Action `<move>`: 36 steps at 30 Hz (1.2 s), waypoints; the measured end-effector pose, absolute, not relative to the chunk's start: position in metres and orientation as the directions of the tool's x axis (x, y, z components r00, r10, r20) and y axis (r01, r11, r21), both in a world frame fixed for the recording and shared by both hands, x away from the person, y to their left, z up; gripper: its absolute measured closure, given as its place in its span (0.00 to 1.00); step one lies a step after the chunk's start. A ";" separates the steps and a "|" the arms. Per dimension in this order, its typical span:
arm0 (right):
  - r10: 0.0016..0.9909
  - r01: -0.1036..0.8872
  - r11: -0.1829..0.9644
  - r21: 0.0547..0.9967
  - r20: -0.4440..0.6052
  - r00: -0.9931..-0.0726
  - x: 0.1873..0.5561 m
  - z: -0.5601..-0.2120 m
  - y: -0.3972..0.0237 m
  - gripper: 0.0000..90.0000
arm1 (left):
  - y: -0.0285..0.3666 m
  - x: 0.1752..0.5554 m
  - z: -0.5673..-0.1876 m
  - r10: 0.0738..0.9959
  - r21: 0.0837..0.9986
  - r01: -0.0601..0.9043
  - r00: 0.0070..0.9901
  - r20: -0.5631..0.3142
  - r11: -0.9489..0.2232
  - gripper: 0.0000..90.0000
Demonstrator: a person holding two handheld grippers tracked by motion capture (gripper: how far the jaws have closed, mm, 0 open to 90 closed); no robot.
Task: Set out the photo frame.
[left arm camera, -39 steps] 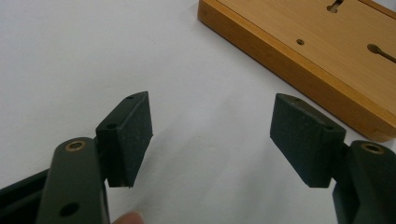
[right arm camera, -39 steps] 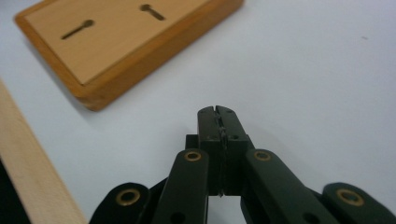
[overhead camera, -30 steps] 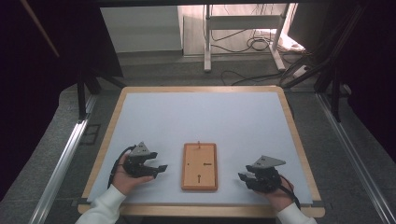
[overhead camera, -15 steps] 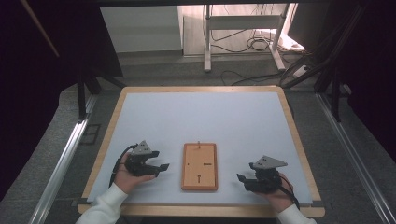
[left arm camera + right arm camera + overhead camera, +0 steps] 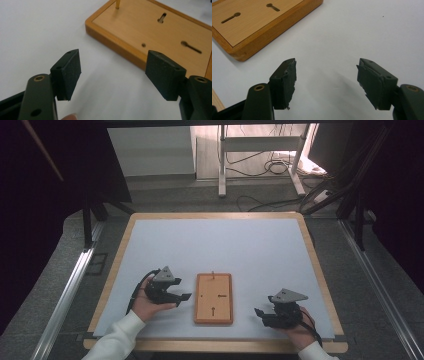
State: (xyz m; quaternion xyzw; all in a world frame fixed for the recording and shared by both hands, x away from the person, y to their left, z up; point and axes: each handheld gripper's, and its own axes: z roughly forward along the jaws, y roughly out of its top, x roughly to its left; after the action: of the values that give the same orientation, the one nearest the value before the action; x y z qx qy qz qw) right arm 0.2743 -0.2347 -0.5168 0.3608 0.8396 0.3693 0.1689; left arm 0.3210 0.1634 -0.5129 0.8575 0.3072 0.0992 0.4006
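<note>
High view: a white table top [image 5: 215, 245] with a pale wooden rim. On it, near the person's edge and about midway across, a flat wooden board [image 5: 214, 298], long side running away from the person, with dark slots and a small upright peg [image 5: 213, 273] at its far end. Left of the board, the left gripper [image 5: 181, 297] in the left hand [image 5: 145, 302], pointing toward the board and just short of its left edge. Right of the board, the right gripper [image 5: 259, 313] in the right hand [image 5: 298, 330], also pointing toward the board but farther from it. White sleeves at the bottom edge. Beyond the table, grey floor [image 5: 200, 200] with cables and the legs of a white stand [image 5: 260, 157].

Left gripper view: both black jaws spread wide apart, nothing between them, only white surface below. Beyond them, the board [image 5: 160, 37] lying across the upper right, with two keyhole-shaped slots, a small round hole and the brass-coloured peg [image 5: 117, 4] near its corner. A fingertip [image 5: 70, 116] at the bottom edge.

Right gripper view: jaws likewise released and wide apart, gripping nothing, their inner pads rough and chipped at the edges. A corner of the board [image 5: 259, 22] at the upper left, apart from the jaws, with two keyhole slots.
</note>
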 end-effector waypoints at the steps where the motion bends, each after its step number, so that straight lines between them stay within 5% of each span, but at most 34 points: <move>1: 0.730 0.482 0.468 0.741 -0.017 -0.683 0.274 -0.517 -0.235 0.35 | 0.160 0.322 -0.510 0.600 0.749 0.436 0.797 -0.064 -0.499 0.31; 36: 0.726 0.438 0.449 0.779 -0.033 -0.687 0.266 -0.514 -0.235 0.34 | 0.102 0.364 -0.500 0.510 0.747 0.377 0.858 -0.058 -0.548 0.33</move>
State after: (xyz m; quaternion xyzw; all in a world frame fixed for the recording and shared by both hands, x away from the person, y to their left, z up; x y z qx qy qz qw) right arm 0.2658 -0.2354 -0.5138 0.3503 0.8309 0.3910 0.1845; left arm 0.3635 0.1025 -0.5000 0.8759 0.2533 0.0831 0.4023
